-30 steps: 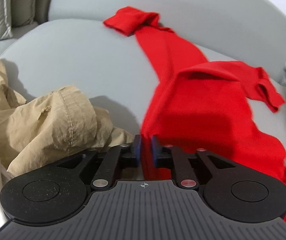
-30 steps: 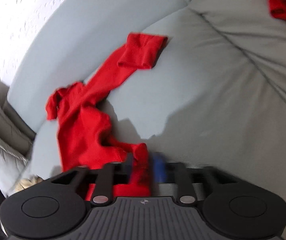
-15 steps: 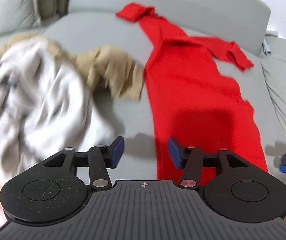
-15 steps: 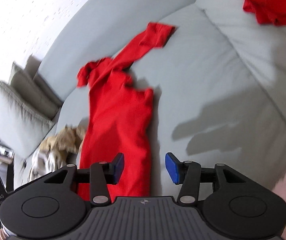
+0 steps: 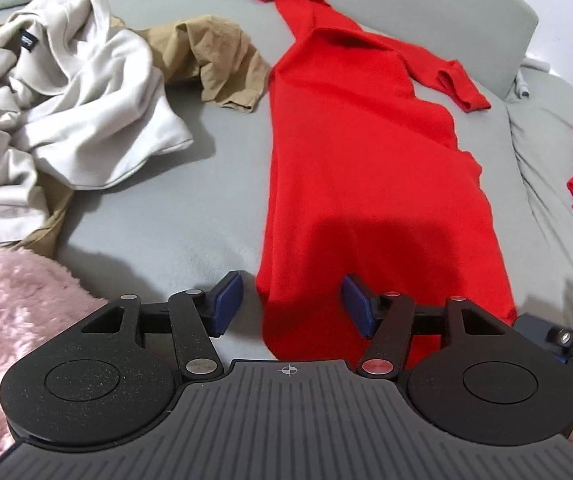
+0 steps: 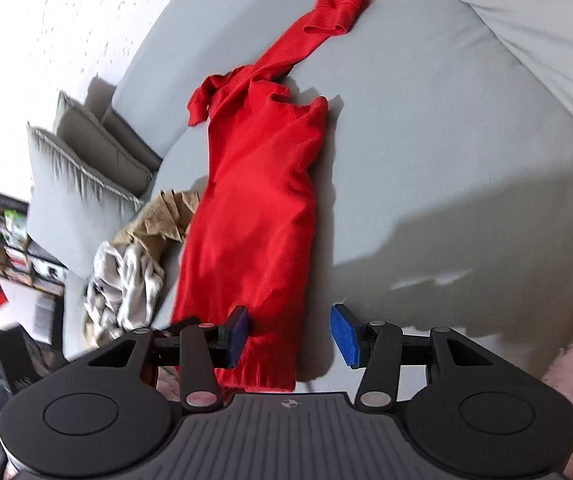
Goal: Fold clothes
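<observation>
A grey sofa (image 5: 214,216) holds a long red top (image 5: 366,168) laid flat, beside crumpled white and tan clothes (image 5: 70,92). The left gripper (image 5: 292,304) is opening, empty; the right gripper (image 6: 292,338) stands spread, empty.

A red sweater (image 5: 366,168) lies flat and lengthwise on the grey sofa (image 5: 158,216), 1 sleeve stretched toward the backrest. Left of it sits a crumpled heap: a white shirt (image 5: 66,92) over tan trousers (image 5: 222,60).
</observation>
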Tool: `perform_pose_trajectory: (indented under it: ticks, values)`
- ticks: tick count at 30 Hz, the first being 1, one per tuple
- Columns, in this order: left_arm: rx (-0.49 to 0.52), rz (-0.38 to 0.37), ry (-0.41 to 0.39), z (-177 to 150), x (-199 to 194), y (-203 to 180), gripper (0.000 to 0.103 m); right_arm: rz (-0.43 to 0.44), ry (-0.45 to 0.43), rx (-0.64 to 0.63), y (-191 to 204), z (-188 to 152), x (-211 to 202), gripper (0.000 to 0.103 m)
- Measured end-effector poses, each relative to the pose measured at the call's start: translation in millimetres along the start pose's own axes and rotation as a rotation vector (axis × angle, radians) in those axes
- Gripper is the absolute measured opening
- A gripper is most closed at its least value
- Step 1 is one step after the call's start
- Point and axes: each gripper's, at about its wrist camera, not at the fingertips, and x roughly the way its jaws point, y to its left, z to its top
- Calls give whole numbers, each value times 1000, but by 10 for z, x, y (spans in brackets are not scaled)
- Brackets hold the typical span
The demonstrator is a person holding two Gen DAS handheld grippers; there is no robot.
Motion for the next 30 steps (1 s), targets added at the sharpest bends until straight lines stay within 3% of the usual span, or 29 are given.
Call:
perform_pose_trajectory:
  ticks: [3, 6, 7, 8, 9, 10, 11, 12, 17, 22, 24, 26, 28, 30]
  values:
    - [45, -19, 22, 17, 78, -23, 68, 38, 7, 61, -69, 28, 70, 45]
    - [62, -33, 37, 28, 102, -31, 65, 6, 13, 2, 20, 6, 147, 28]
    - [60, -43, 46, 35, 101, -16, 60, -17, 11, -41, 81, -18, 183, 28]
    - [59, -48, 51, 37, 102, -7, 50, -38, 7, -77, 139, -34, 205, 24]
    - [59, -49, 56, 39, 93, -4, 44, -53, 7, -95, 170, -38, 222, 11]
    - [56, -51, 66, 52, 66, 1, 32, -77, 16, -112, 214, -37, 234, 7]
    - [50, -56, 77, 69, 31, 5, 14, -92, 20, -109, 248, -32, 228, 6]
    - [36, -65, 89, 82, -13, 9, 4, -108, 22, -111, 292, -33, 196, 6]
    - [8, -84, 139, 15, -261, -57, 4, -153, 55, -168, 461, -102, -110, 5]
    - [16, -122, 211, -314, -447, -202, 4, -199, 79, -210, 457, -276, -511, 5]
    - [34, -91, 226, -462, -353, -254, 5, -214, 84, -222, 398, -337, -536, 5]
    - [46, -55, 241, -507, -254, -276, 18, -251, 105, -217, 335, -379, -419, 7]
    - [73, 28, 270, -517, -142, -331, 30, -302, 122, -221, 344, -388, -309, 16]
    - [104, 62, 262, -515, -181, -372, 34, -356, 109, -240, 392, -383, -289, 33]
